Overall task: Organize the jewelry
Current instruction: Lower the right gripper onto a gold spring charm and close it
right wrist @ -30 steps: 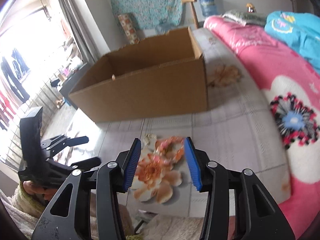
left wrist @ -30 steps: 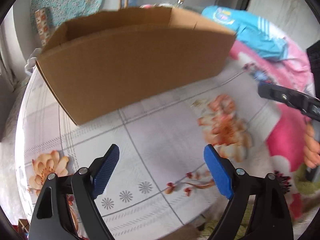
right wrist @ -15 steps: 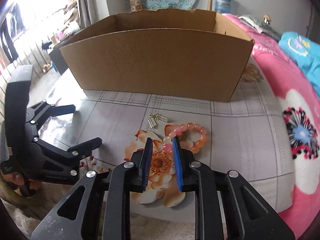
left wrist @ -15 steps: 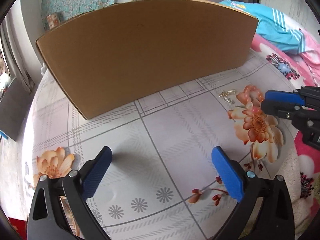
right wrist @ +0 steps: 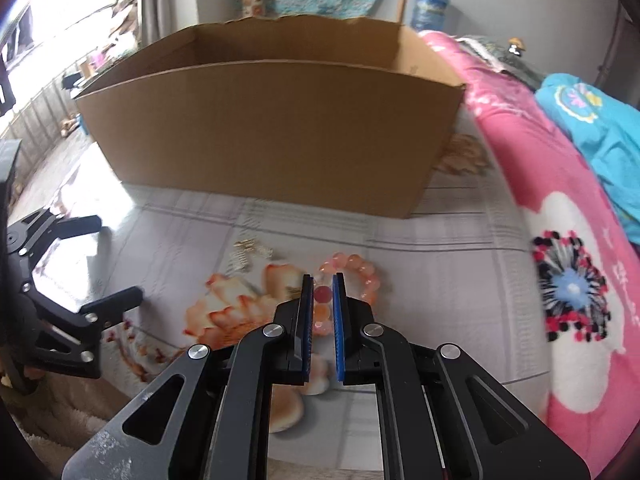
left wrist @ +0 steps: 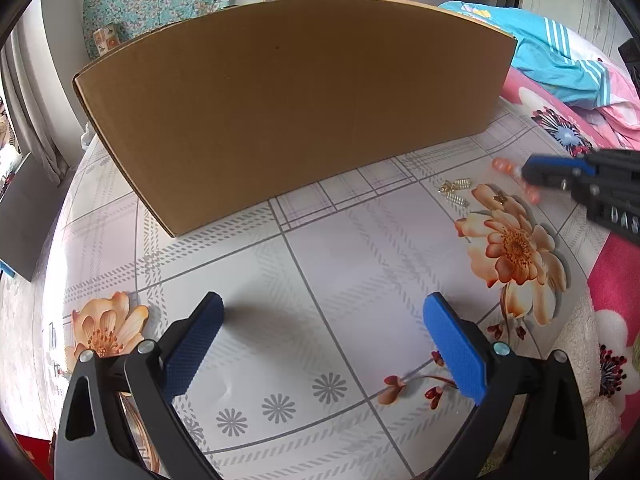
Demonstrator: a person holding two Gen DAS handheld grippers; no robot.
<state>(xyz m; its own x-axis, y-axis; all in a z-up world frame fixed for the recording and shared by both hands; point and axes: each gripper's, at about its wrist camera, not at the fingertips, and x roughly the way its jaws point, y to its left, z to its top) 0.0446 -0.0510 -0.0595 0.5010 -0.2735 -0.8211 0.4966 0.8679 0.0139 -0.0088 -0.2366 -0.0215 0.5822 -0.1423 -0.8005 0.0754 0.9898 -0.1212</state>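
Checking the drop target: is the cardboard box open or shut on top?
Open. The right wrist view shows the cardboard box with no lid, inner walls visible.

The only letters to read are white ones, "DAS", on the black side of the right tongs (left wrist: 524, 171) at the right edge of the left wrist view. The word runs out of the picture, so there may be more of it. The box (left wrist: 288, 104) has no print on it that can be read.
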